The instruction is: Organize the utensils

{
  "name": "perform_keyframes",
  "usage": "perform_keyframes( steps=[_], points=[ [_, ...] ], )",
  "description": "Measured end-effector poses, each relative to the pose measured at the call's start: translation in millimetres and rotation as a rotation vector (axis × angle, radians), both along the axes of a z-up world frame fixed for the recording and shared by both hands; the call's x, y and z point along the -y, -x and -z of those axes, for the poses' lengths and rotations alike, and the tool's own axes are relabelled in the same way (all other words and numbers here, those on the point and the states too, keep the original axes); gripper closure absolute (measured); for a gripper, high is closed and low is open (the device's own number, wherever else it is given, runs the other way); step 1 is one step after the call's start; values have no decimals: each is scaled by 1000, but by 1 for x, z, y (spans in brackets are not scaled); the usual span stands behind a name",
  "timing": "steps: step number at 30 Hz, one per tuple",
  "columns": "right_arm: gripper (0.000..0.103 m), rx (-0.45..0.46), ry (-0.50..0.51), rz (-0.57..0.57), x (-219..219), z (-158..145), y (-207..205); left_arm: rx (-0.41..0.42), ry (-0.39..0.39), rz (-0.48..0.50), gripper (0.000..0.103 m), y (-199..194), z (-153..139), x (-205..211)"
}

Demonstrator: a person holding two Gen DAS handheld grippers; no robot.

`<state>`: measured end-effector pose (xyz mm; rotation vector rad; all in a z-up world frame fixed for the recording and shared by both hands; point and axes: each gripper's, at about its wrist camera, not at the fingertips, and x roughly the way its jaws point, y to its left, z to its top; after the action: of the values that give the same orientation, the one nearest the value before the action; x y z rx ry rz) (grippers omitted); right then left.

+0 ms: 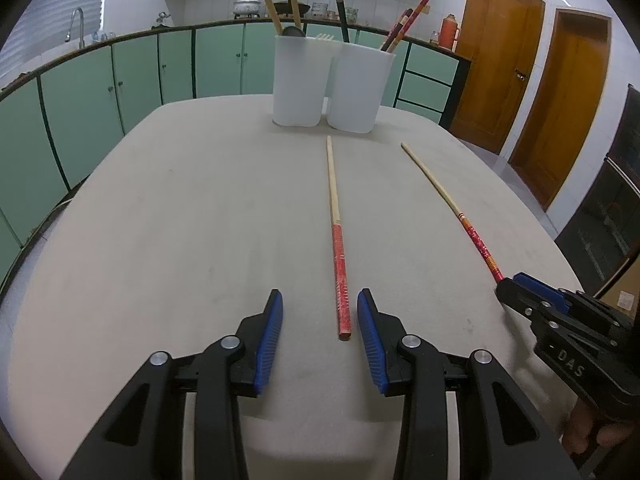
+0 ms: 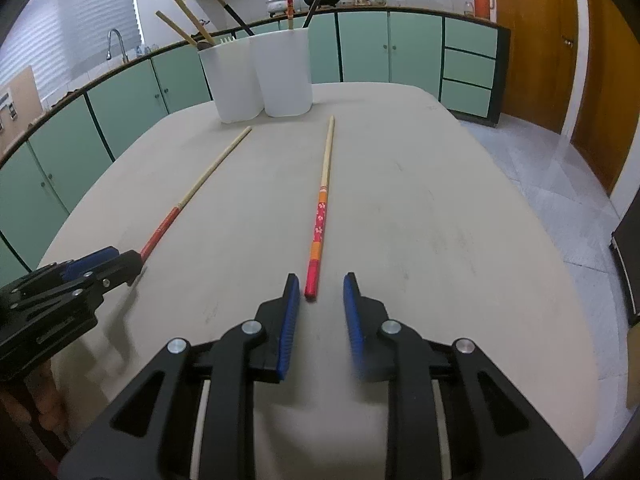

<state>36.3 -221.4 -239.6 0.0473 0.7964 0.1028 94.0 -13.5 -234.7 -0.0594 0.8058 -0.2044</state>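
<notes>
Two long chopsticks lie apart on the beige table [image 1: 160, 220]. The plain red-handled chopstick [image 1: 338, 248] lies with its red end between the open fingers of my left gripper [image 1: 320, 300]; it also shows in the right wrist view [image 2: 192, 196]. The orange-and-red flowered chopstick [image 2: 320, 216] has its red end between the open fingers of my right gripper [image 2: 321, 284]; it also shows in the left wrist view [image 1: 452, 204]. Two white holders [image 1: 298, 80] [image 1: 358, 88] stand side by side at the table's far end, with chopsticks and utensils in them.
Green cabinets and a counter with a sink tap [image 1: 78, 26], pots and an orange flask [image 1: 449, 32] run behind the table. Wooden doors [image 1: 520, 80] are at the right. Tiled floor [image 2: 560, 184] lies beyond the table's right edge.
</notes>
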Motion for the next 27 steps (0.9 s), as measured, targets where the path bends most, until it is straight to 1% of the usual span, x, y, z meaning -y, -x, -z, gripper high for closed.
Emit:
perform_keyframes(
  steps=[10, 18, 20, 22, 25, 27],
  points=[
    [84, 6, -17, 4, 4, 1, 2, -5, -4, 7, 65, 1, 0, 4],
    [84, 11, -21, 2, 3, 1, 2, -2, -36, 9, 65, 3, 1, 10],
    [84, 10, -24, 2, 4, 1, 2, 0, -40, 8, 68, 4, 2, 10],
    [84, 11, -21, 3, 4, 2, 2, 1, -47, 6, 77, 4, 3, 11],
    [84, 12, -19, 6, 3, 1, 1, 5, -53, 8, 82, 4, 3, 12],
    [84, 14, -13, 10, 3, 2, 1, 8, -58, 8, 84, 4, 3, 13]
  ],
)
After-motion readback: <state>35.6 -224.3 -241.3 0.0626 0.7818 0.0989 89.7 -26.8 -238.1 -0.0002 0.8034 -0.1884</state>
